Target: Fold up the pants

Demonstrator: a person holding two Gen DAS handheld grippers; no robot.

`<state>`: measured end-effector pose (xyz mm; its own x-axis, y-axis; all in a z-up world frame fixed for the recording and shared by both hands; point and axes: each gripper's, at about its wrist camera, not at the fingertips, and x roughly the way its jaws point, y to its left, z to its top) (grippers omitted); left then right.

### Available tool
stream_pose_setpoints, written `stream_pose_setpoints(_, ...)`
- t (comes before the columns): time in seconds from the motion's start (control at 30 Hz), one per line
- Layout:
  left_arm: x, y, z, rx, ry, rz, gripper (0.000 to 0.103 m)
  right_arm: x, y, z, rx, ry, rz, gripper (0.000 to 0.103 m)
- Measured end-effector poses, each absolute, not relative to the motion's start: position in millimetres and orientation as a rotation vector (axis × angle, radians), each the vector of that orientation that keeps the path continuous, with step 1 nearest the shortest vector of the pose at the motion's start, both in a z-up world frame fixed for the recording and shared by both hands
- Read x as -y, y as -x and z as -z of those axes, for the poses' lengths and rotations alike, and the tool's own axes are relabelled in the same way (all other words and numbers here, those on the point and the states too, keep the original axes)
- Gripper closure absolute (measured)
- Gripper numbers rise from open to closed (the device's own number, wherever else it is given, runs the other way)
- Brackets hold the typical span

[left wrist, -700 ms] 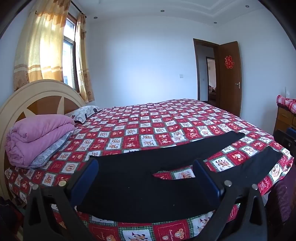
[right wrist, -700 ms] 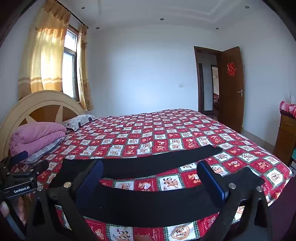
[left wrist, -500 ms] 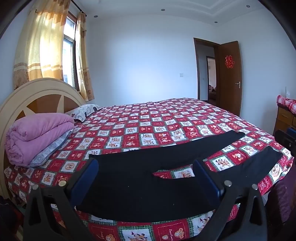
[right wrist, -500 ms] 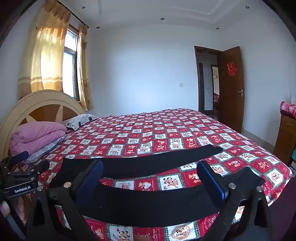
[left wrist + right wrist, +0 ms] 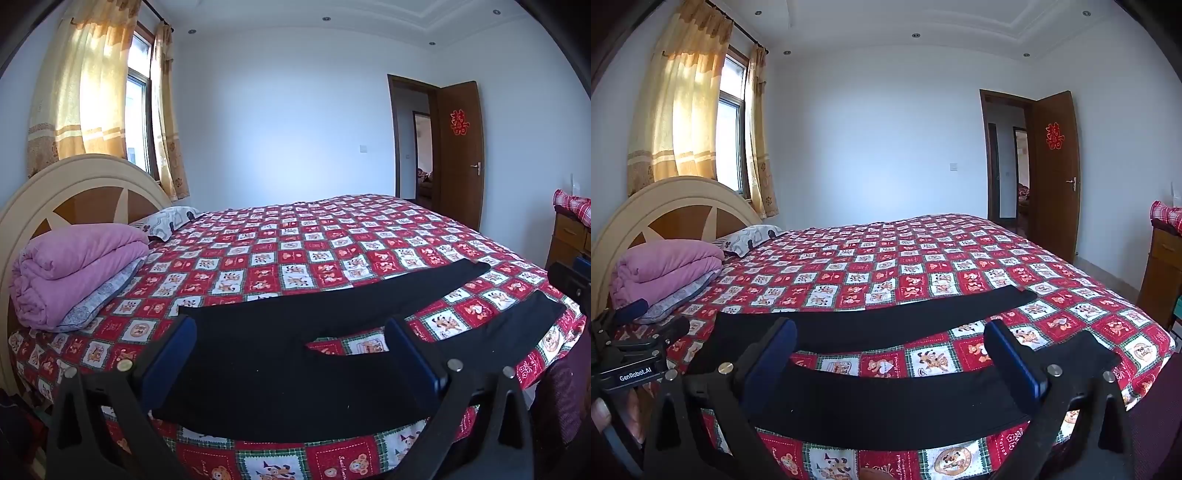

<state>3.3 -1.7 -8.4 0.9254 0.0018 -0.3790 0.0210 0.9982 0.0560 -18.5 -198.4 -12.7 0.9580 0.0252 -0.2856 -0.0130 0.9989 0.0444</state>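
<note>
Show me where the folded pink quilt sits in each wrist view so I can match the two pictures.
Left wrist: the folded pink quilt lies at the left edge, mid-height, against the headboard.
Right wrist: the quilt is also at the left edge, mid-height, just above the left tool's body.
Shared landmark: the red paper cutting on the open door.

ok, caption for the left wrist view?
Open left gripper hovering over black pants spread flat, legs apart, on a red checked bedspread.
</note>
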Motion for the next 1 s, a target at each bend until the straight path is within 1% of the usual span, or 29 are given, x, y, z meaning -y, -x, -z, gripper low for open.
stream_pose_setpoints(0.27, 0.5, -4.1, 9.1, -0.39, -0.059, 0.011, 0.0, 195.7, 14.1, 20.2, -0.295, -0.043, -0.021, 0.001)
stream_pose_setpoints(1.0, -3.5, -3.5, 9.1, -0.393, -0.054, 0.011, 0.0, 196.3, 12.0, 19.7, -0.302, -0.042, -0.021, 0.001)
